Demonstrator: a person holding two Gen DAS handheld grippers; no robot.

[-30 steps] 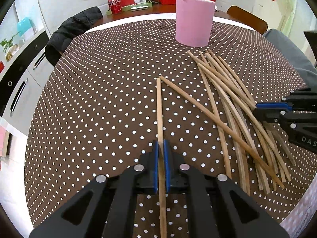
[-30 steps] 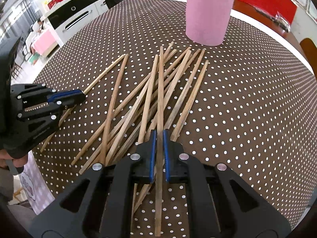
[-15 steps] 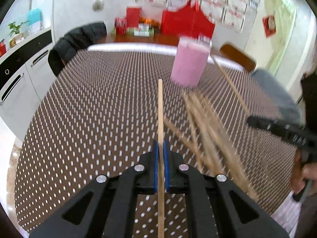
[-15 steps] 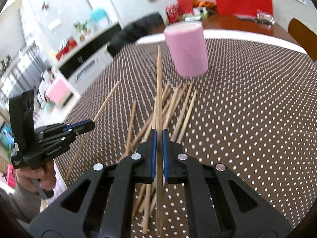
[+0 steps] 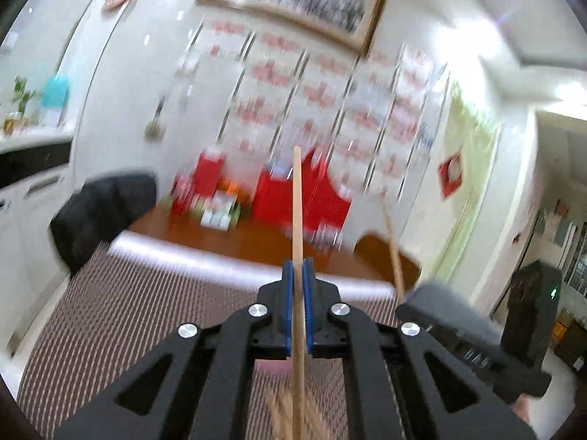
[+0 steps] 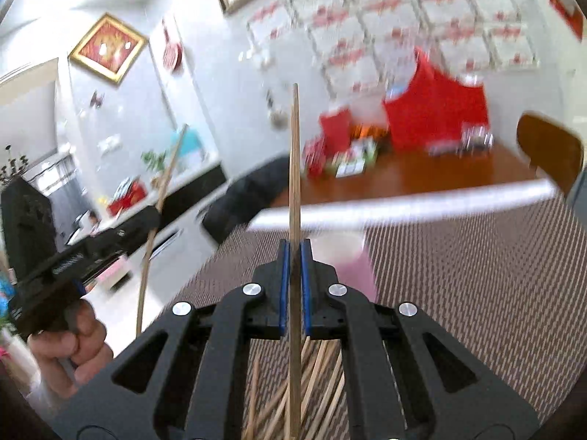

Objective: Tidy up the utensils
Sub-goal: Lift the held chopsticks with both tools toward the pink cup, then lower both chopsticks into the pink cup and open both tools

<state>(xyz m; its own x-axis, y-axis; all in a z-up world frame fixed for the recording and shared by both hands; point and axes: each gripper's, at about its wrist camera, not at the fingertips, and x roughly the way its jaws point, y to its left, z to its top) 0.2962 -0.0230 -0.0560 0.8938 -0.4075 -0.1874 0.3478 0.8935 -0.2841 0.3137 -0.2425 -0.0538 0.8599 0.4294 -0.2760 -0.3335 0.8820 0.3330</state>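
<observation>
Chopsticks are the things at hand: one wooden chopstick (image 5: 298, 220) stands clamped between the blue pads of the left hand-held gripper (image 5: 297, 275), which is clenched on it, its upper length rising past the fingertips toward the far wall and its lower length running down between the black arms. A second wooden chopstick (image 6: 294, 168) is gripped the same way in the right hand-held gripper (image 6: 294, 253), also clenched on it, with its tip pointing up and its lower end passing below the jaws. In the right wrist view the loose pile of chopsticks (image 6: 315, 377) lies on the counter (image 6: 477, 275) just beneath that hand-held gripper, fanned out and overlapping, and the pink cup (image 6: 348, 260) stands on the counter just behind the pile, partly hidden by the right finger. The counter wears a brown cloth with white dots, smeared by blur. To the left of the pink cup in that view, the left hand-held gripper appears held in a person's hand (image 6: 73, 344), its chopstick slanting up. In the left wrist view the right hand-held gripper shows as a dark blurred block at the right with its chopstick leaning above it. Beyond the pink cup, the counter's far end is bare brown wood carrying red boxes (image 6: 436, 110) and small packets, and a dark jacket (image 5: 102, 212) hangs over a chair at the left.
</observation>
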